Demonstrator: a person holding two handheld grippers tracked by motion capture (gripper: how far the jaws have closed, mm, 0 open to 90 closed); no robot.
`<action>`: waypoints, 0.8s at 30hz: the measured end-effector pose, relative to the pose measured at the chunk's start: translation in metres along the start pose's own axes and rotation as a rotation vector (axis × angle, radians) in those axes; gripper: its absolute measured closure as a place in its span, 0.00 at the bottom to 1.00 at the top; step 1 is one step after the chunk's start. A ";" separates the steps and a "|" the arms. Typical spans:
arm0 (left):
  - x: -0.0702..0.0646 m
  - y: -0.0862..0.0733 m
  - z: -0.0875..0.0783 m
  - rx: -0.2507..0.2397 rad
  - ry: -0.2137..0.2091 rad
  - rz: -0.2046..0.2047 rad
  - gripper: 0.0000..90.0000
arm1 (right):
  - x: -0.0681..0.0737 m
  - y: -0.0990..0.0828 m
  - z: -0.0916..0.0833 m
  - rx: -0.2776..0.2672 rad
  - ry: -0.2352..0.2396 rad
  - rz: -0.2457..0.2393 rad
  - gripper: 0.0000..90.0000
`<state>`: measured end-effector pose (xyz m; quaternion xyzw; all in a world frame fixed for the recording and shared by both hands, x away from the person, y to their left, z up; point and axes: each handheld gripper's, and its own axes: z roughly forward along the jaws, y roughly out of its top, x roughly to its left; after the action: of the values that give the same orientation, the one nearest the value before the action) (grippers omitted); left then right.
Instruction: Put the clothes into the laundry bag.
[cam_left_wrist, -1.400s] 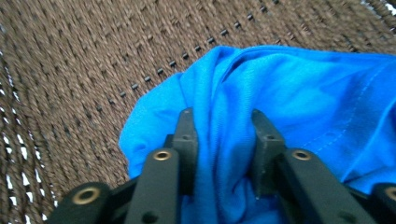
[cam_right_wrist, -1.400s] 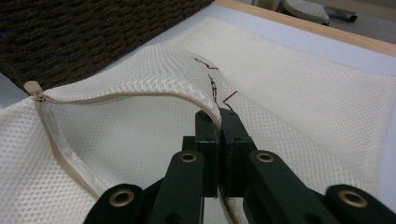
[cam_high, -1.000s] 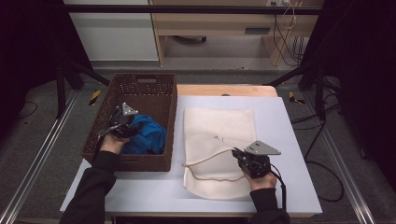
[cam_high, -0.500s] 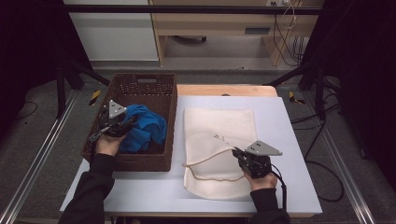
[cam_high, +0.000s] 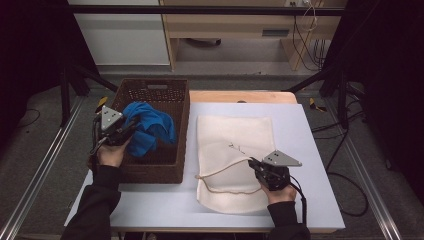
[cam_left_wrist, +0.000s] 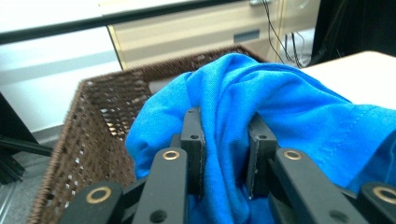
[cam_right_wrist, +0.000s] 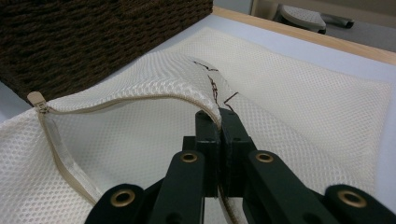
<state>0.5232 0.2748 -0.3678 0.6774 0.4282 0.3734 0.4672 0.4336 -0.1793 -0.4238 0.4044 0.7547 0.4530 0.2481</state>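
Observation:
A bright blue cloth (cam_high: 147, 129) hangs over the brown wicker basket (cam_high: 172, 95) at the table's left. My left gripper (cam_high: 131, 127) is shut on a bunched fold of that blue cloth (cam_left_wrist: 261, 112), lifting it above the basket's rim (cam_left_wrist: 112, 79). A cream mesh laundry bag (cam_high: 235, 135) lies flat on the table, its zipper mouth facing left. My right gripper (cam_high: 252, 163) is shut on the upper zipper edge of the bag (cam_right_wrist: 154, 74), holding the mouth raised. The zipper pull (cam_right_wrist: 36, 100) sits at the left end of the opening.
The light table (cam_high: 310, 150) has bare room to the right of the bag and along the front edge. A wooden strip (cam_high: 240, 96) runs behind the bag. Dark frame posts and cables (cam_high: 345, 155) stand off the table's right side.
My left gripper has risen with the blue cloth and drawn it up out of the basket, so the cloth now drapes higher. The right gripper and the bag have stayed put.

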 end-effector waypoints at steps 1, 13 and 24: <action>0.001 0.001 -0.002 -0.012 0.004 -0.001 0.81 | 0.000 0.000 0.000 -0.001 0.001 -0.003 0.98; 0.009 0.028 -0.032 -0.146 -0.008 -0.053 0.81 | 0.000 0.002 0.000 -0.009 -0.003 0.001 0.98; 0.007 0.053 -0.057 -0.222 -0.022 -0.056 0.81 | -0.001 0.002 -0.001 -0.018 -0.006 0.003 0.98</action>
<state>0.4863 0.2891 -0.3007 0.6132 0.3980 0.3979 0.5543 0.4342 -0.1798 -0.4217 0.4047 0.7492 0.4590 0.2535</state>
